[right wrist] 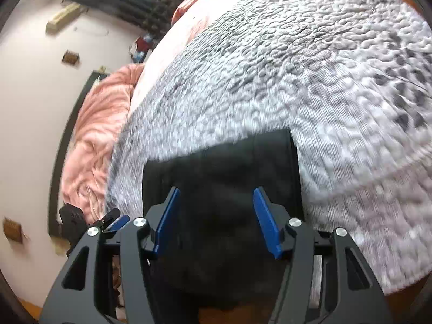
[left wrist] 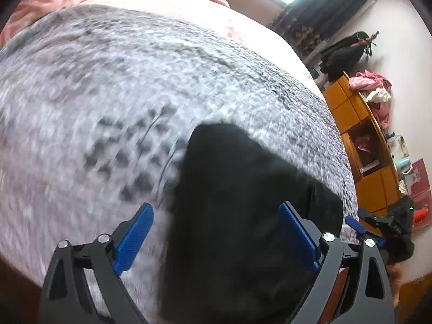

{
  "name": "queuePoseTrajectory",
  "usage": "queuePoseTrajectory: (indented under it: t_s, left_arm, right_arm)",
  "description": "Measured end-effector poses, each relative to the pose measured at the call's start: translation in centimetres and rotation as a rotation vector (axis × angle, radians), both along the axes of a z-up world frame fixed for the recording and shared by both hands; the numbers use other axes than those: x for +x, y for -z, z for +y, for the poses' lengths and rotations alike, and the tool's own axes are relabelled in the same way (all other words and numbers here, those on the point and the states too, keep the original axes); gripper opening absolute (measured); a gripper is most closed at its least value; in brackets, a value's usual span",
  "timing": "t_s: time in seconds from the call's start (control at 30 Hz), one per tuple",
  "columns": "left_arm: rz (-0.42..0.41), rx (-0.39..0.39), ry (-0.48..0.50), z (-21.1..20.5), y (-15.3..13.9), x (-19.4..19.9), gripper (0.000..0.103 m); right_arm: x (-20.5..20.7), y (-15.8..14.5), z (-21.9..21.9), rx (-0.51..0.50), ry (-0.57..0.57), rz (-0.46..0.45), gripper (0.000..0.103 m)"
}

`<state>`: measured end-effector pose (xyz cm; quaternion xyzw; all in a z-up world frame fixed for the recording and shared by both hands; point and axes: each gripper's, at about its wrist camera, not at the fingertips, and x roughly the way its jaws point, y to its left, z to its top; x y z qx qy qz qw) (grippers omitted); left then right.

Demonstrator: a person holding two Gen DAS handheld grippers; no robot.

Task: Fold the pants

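Black pants point(left wrist: 229, 189) lie on a grey-and-white textured blanket point(left wrist: 108, 94) on a bed. In the left wrist view my left gripper point(left wrist: 216, 210) is open, its blue pads point(left wrist: 135, 232) spread wide over the near end of the pants. In the right wrist view the pants point(right wrist: 224, 167) show a straight far edge, and my right gripper point(right wrist: 216, 197) is open above them, blue pads point(right wrist: 266, 218) on either side of the dark cloth. Neither gripper holds the fabric. The right gripper also shows at the right edge of the left view point(left wrist: 378, 221).
The blanket point(right wrist: 310, 67) covers most of the bed. A pink duvet point(right wrist: 94, 135) lies bunched at the far side. An orange cabinet point(left wrist: 359, 135) with clothes piled on it stands by the white wall. Dark curtains point(left wrist: 337, 2) hang by the window.
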<state>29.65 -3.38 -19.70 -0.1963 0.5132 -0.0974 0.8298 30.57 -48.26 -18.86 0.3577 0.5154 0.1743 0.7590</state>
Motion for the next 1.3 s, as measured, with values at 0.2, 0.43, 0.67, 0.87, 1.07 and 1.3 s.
queuePoseTrajectory:
  t_s: [0.2,0.43,0.67,0.87,1.07,1.3]
  left_arm:
    - [0.186,0.13,0.04,-2.3,4.8,7.4,0.097]
    - [0.109,-0.107,0.039,1.7,3.6,4.6,0.096]
    - [0.197,-0.397,0.093,4.9,8.3,1.2,0.097]
    - [0.246,-0.557,0.125,4.3,11.1,1.5,0.097]
    - [0.294,-0.648,0.151,2.8,13.4,2.4,0.098]
    - [0.289,-0.572,0.164,2.0,12.7,1.5,0.062]
  right_arm:
    - [4.2,6.5,-0.7,0.016,0.068,0.155,0.032]
    - [-0.3,4.3,-4.9,0.042,0.069,0.071,0.088]
    - [-4.9,8.7,-5.5,0.189,0.0,0.214,0.094]
    - [-4.5,10.0,-1.8,0.292,-0.068,0.218,0.098]
    - [-3.9,10.5,-0.8,0.28,-0.07,0.218,0.097]
    - [-3.6,10.2,0.8,0.234,-0.092,0.178,0.079]
